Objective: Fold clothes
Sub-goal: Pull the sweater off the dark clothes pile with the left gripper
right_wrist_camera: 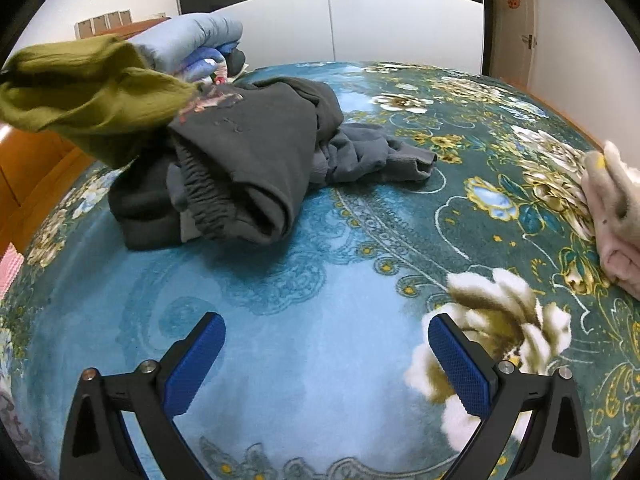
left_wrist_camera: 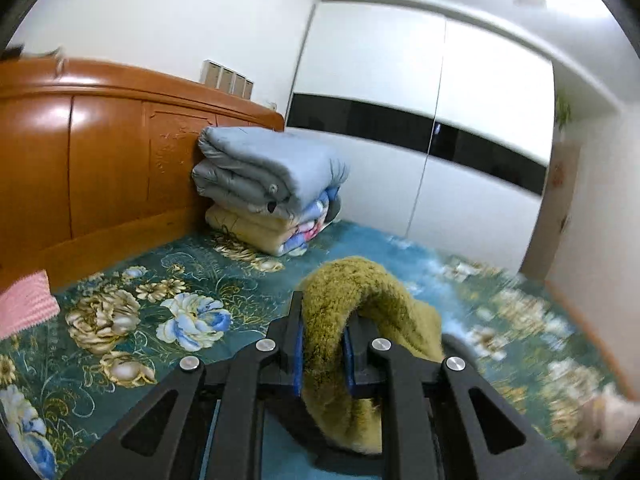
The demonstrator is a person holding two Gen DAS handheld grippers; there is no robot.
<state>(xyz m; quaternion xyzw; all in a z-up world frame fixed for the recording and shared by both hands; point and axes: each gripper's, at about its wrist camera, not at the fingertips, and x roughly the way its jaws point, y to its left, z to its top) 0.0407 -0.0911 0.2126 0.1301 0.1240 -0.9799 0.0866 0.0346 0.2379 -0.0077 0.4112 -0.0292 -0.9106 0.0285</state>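
An olive green fleecy garment (left_wrist_camera: pixel 360 284) hangs lifted above the bed, and my left gripper (left_wrist_camera: pixel 325 320) is shut on a fold of it between the blue pads. From the right wrist view the same garment (right_wrist_camera: pixel 88 92) hangs raised at the upper left, above a rumpled pile of dark grey clothes (right_wrist_camera: pixel 248 148) on the bed. My right gripper (right_wrist_camera: pixel 326 344) stands open over bare bedspread (right_wrist_camera: pixel 320 272) in front of that pile, with nothing between its fingers.
Folded quilts (left_wrist_camera: pixel 272 176) are stacked against the wooden headboard (left_wrist_camera: pixel 100 152). A pale pink garment (right_wrist_camera: pixel 612 216) lies at the bed's right edge. A pink knitted item (left_wrist_camera: pixel 24 304) lies at the left. White wardrobe doors (left_wrist_camera: pixel 420 120) stand behind the bed.
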